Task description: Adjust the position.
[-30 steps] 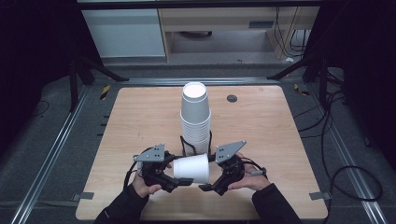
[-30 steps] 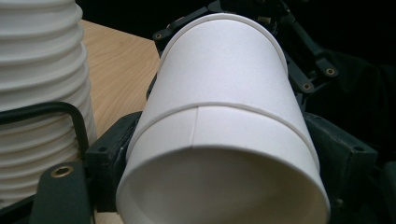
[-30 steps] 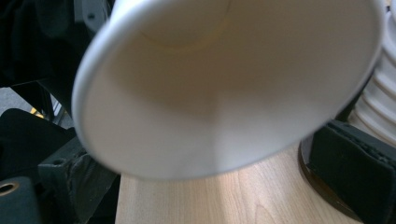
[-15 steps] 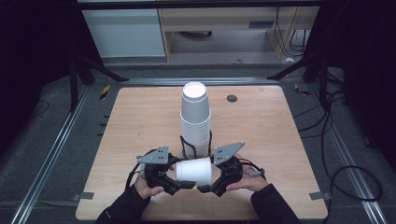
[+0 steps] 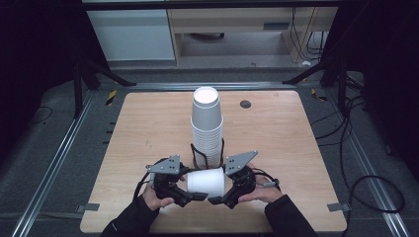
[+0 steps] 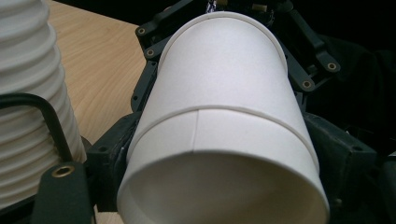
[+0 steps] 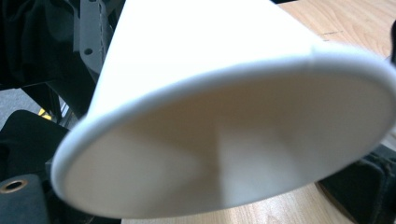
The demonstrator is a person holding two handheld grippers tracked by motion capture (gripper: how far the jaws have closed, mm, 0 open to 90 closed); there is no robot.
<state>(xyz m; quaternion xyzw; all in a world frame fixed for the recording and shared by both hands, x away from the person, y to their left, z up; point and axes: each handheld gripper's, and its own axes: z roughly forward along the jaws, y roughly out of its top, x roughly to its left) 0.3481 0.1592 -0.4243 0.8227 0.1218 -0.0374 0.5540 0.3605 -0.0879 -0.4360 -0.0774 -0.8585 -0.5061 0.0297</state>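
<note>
Left gripper (image 5: 193,196): clamped on the paper cup (image 5: 206,181) at its narrow end, which now looks like a second cup nested inside, to go by the seam ring in the left gripper view; moved inward toward the cup since a second ago.
Right gripper (image 5: 221,200): at the cup's wide, open end; held much where it was a second ago; closed on the rim or merely bracing it, cannot tell.
Paper cup: lying sideways in the air between both grippers, just above the near edge of the table (image 5: 148,128); mouth turned toward the right gripper's camera, rim filling its frame (image 7: 224,135).
Change: gap between the two grippers narrower than a second ago, cup shifted slightly toward the right hand.
Meaning: probably two stuck cups being worked apart, or a hand-over; separation not yet visible.
Cup stack (image 5: 206,126): upright in its black wire holder (image 5: 196,155), just behind the grippers, untouched.
Far table: small dark round disc (image 5: 245,103), well apart.
</note>
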